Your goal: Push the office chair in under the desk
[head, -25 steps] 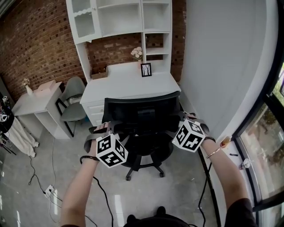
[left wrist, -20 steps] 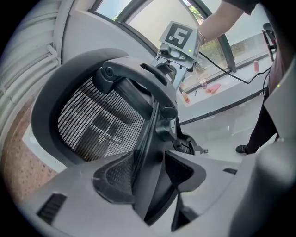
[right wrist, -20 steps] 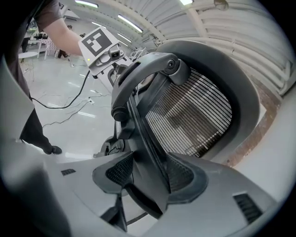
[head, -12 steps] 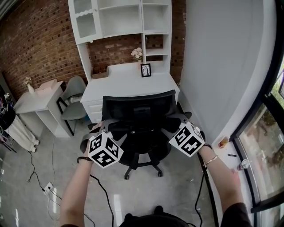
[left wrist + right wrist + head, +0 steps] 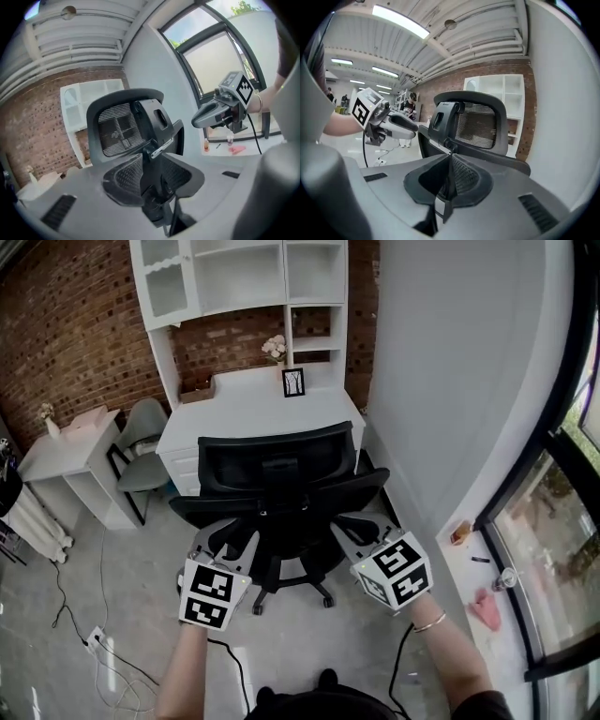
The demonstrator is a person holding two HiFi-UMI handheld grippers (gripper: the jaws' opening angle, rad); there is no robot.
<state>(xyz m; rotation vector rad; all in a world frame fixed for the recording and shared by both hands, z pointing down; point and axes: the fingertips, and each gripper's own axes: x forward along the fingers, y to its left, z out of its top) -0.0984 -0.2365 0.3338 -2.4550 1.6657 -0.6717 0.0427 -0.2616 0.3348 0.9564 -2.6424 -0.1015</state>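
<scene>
The black mesh office chair (image 5: 281,465) stands with its backrest at the front edge of the white desk (image 5: 258,409). Both grippers hang on my side of it, apart from it. My left gripper (image 5: 228,545) is near the chair's left armrest; its jaws are closing, a gap remains and nothing is between them. In the left gripper view the chair (image 5: 124,124) shows beyond that gap. My right gripper (image 5: 349,532) is by the right armrest; its jaws are closing and its pads (image 5: 449,183) meet on nothing, with the chair (image 5: 478,124) ahead.
A white shelf unit (image 5: 244,277) rises over the desk against the brick wall. A picture frame (image 5: 293,382) and flowers (image 5: 274,348) stand on the desk. A grey chair (image 5: 141,442) and a white side table (image 5: 70,451) are at the left. Cables (image 5: 103,643) lie on the floor.
Both grippers have come back from the chair's sides toward me and now hang lower in the head view. Their jaws have narrowed, the right pair more.
</scene>
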